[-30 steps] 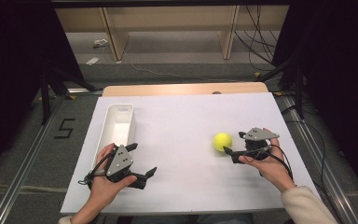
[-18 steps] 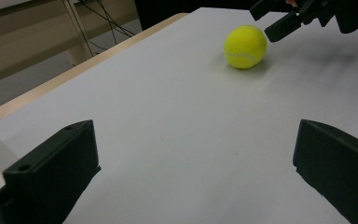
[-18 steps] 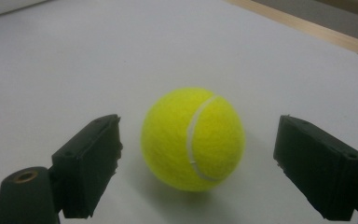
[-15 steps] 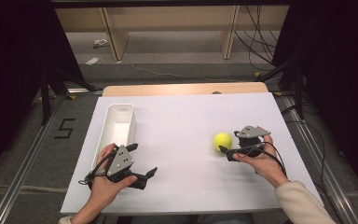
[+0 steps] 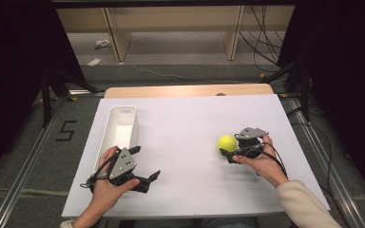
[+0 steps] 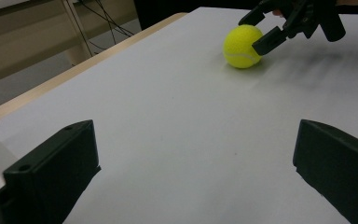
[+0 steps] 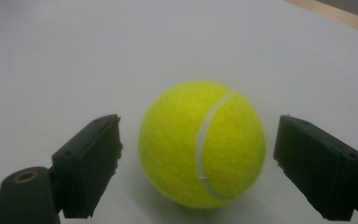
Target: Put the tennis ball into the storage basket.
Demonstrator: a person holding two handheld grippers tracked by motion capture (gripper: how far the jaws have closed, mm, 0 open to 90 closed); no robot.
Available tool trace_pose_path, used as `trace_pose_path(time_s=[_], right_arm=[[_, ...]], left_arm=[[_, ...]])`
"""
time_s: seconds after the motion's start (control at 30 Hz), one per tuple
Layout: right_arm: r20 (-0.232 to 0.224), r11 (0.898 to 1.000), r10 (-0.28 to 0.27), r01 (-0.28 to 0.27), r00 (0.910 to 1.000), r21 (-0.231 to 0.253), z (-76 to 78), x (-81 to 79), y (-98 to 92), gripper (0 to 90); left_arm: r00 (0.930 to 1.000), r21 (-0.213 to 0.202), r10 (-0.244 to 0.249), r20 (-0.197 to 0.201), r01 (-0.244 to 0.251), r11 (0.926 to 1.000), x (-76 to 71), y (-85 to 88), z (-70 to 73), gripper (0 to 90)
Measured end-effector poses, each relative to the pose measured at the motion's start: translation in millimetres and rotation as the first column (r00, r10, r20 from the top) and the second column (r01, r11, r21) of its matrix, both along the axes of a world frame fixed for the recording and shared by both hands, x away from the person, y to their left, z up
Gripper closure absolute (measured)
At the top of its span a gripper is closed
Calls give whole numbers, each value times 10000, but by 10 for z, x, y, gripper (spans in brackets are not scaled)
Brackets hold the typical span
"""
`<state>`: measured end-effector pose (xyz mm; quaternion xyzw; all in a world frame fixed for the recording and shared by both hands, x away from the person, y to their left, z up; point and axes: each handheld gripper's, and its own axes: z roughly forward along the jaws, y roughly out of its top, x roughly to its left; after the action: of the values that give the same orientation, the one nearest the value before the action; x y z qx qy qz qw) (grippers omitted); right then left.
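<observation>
Right gripper view shows the right gripper spread around the tennis ball, jaws not touching it. Left gripper rests spread, just beside the white bin.

A white surface fills the middle of the room, with a strip of pale wood showing along its far edge. Beyond that edge stands a light wooden shelf unit on a grey floor, with scraps of paper lying to its left. Black curtains hang on both sides of the surface. Left of it, a "5" marks the floor beside a metal rail; cables trail at the far right.
</observation>
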<state>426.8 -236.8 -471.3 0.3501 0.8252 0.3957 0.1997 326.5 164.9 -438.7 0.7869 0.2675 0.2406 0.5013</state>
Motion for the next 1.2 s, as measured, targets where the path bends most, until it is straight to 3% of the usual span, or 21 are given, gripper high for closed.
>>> trace_pose_path(time_s=[0.73,0.83,1.2], right_arm=[[-495,9994,-1,-16,9988,-339,-147,132,87,185],[-366,9995,-99,88,9993,-296,-132,131,81,243],[-225,9998,8,-12,9997,-195,-73,126,78,258]], left_arm=[[10000,4,-27,30,27,10000,1,10,4,0],[10000,17,-47,29,47,10000,0,6,3,0],[10000,5,-42,44,42,10000,-2,11,7,0]])
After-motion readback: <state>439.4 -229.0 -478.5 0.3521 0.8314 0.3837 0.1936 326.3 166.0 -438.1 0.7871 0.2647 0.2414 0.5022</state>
